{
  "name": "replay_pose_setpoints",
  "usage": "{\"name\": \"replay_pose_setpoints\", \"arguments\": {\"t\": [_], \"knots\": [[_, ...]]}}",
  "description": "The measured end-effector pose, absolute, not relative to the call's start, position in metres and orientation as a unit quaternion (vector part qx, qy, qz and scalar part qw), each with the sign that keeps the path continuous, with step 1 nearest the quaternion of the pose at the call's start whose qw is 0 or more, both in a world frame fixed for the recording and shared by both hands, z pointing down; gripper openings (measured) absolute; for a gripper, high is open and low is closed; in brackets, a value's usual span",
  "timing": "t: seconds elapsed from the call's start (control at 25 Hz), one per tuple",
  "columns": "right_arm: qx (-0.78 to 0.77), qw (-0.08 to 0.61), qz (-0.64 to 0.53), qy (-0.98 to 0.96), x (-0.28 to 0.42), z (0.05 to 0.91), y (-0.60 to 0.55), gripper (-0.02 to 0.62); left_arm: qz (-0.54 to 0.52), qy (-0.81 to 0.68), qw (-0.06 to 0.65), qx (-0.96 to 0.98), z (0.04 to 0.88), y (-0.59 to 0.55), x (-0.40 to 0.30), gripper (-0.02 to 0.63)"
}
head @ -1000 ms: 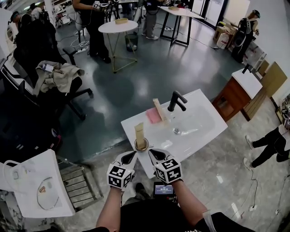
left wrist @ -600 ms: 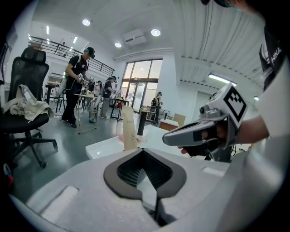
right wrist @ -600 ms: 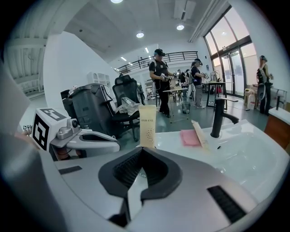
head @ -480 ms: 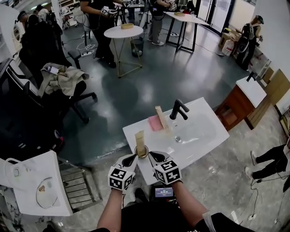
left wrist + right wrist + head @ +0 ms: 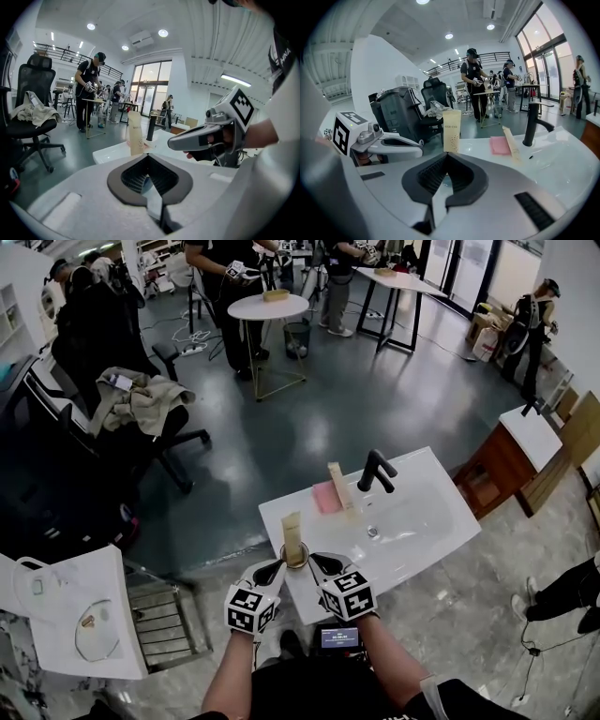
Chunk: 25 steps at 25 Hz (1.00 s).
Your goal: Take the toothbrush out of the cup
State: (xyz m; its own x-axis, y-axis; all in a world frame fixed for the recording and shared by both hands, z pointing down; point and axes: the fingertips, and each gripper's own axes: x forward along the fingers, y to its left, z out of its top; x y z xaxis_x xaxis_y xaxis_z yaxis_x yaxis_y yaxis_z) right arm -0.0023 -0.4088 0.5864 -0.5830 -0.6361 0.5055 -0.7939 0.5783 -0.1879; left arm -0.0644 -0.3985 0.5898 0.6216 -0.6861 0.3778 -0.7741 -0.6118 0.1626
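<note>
A beige packaged toothbrush (image 5: 292,529) stands upright in a small cup (image 5: 293,557) at the near left corner of the white sink top (image 5: 427,526). My left gripper (image 5: 273,567) and right gripper (image 5: 322,563) sit side by side just short of the cup, one on each side, and both are shut with nothing between the jaws. In the left gripper view the toothbrush package (image 5: 135,136) rises beyond my shut left gripper (image 5: 148,155). In the right gripper view the package (image 5: 452,131) stands straight ahead of my shut right gripper (image 5: 447,154).
On the sink top lie a pink cloth (image 5: 323,498) and a second beige package (image 5: 338,486), beside a black faucet (image 5: 378,470). Another white sink top (image 5: 66,615) and a metal rack stand at the left. An office chair, a round table and several people are farther off.
The head view has tilted, so the room slides down in the picture. Both grippers stay shut and sit slightly nearer the cup.
</note>
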Motion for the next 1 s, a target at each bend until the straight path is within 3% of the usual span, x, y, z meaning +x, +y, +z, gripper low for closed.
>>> {"name": "replay_pose_setpoints", "arguments": {"t": [0.56, 1.0], "knots": [[0.399, 0.19, 0.196, -0.875, -0.005, 0.584, -0.431, 0.027, 0.143, -0.419, 0.158, 0.883, 0.587, -0.41, -0.073, 0.006], [0.359, 0.211, 0.171, -0.893, -0.035, 0.591, -0.462, 0.25, 0.137, -0.441, 0.176, 0.869, 0.596, -0.417, -0.089, 0.006]]}}
